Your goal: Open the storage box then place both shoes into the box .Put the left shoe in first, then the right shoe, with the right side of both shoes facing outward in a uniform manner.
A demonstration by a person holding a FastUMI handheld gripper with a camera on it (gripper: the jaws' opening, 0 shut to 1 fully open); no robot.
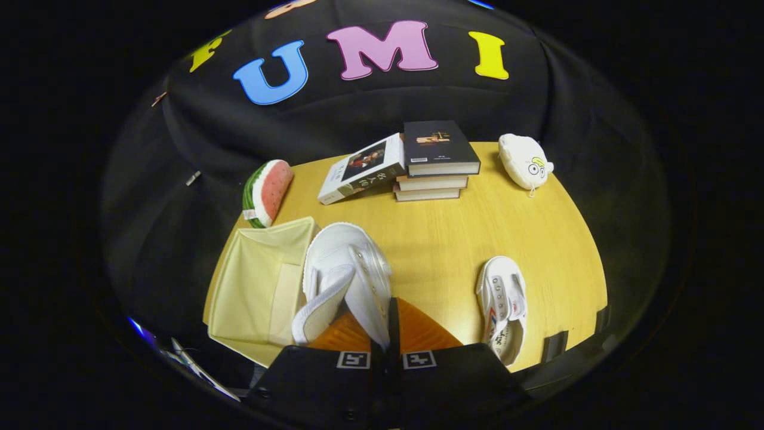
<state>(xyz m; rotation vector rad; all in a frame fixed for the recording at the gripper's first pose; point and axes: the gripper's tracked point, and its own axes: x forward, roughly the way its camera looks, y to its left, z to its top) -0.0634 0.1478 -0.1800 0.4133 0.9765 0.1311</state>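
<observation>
Shoe (349,278) pinched in tongs (385,334) beside storage box (256,286)

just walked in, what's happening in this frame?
The handheld gripper is shut on a white shoe, pinching its side and holding it beside the open storage box. The box looks empty so far. The second shoe lies on the wooden table, off to the other side of the fingers. Beyond them sit a stack of books, a watermelon plush and a white plush, all untouched.
</observation>
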